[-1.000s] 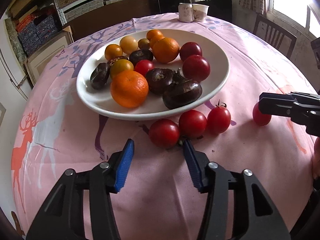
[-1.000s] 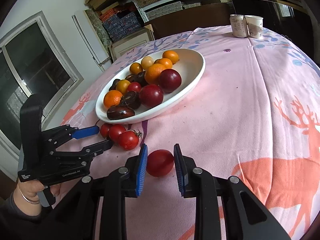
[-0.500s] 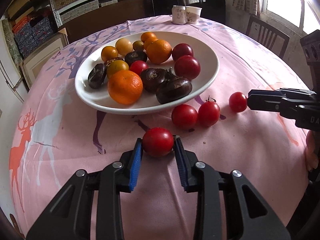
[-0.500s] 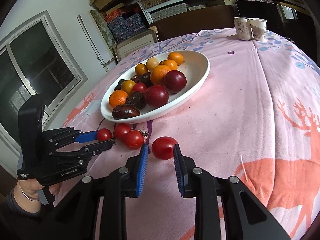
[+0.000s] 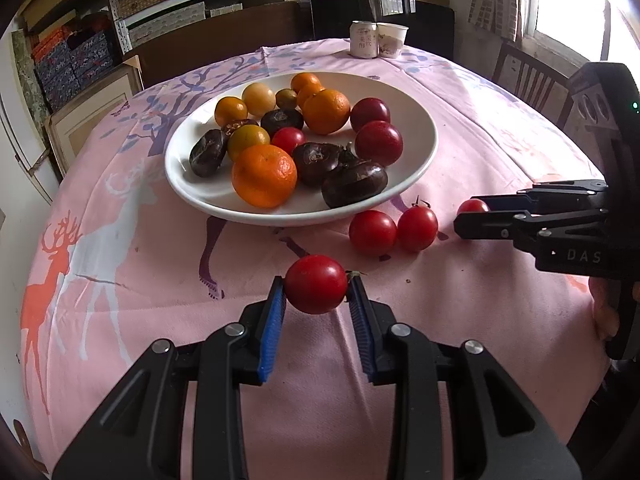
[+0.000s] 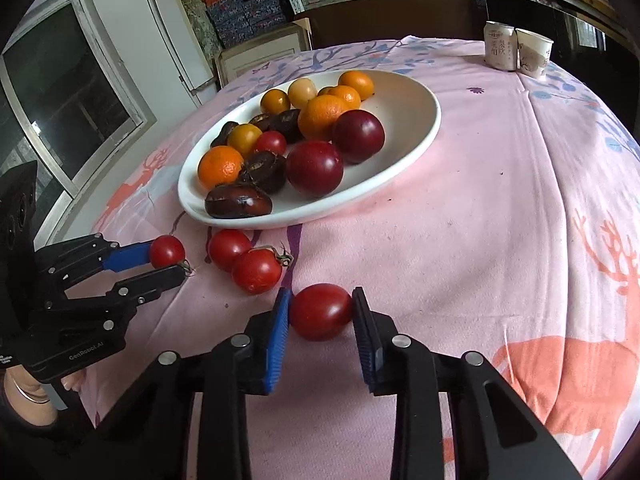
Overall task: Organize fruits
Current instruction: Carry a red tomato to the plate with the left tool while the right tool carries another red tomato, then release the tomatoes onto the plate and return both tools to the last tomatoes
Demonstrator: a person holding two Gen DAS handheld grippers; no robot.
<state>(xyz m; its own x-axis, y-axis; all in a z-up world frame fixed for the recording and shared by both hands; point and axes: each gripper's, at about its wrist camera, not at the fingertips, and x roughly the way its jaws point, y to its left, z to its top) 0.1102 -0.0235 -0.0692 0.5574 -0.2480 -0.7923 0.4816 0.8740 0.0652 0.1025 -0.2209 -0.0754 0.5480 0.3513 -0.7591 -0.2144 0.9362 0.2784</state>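
A white plate [image 5: 416, 120] [image 6: 416, 92] holds oranges, dark chestnut-like fruits, plums and small yellow fruits. My left gripper [image 5: 316, 296] [image 6: 168, 258] is shut on a red tomato [image 5: 316, 284] [image 6: 167, 251], held in front of the plate. My right gripper [image 6: 322, 312] [image 5: 470, 216] is shut on another red tomato [image 6: 322, 312] [image 5: 472, 206], just above the pink cloth. Two more tomatoes [image 5: 394, 228] [image 6: 244, 260] lie side by side on the cloth by the plate's near rim, between the grippers.
A round table with a pink deer-print cloth [image 5: 120, 240] [image 6: 520, 220]. A can [image 5: 363, 40] and a paper cup [image 5: 392, 40] stand at the far edge. A chair [image 5: 532, 76] stands at the right, shelves and boxes behind.
My left gripper closed on a tomato and drew it back from the other two. My right gripper closed on its tomato and moved it left, closer to the pair.
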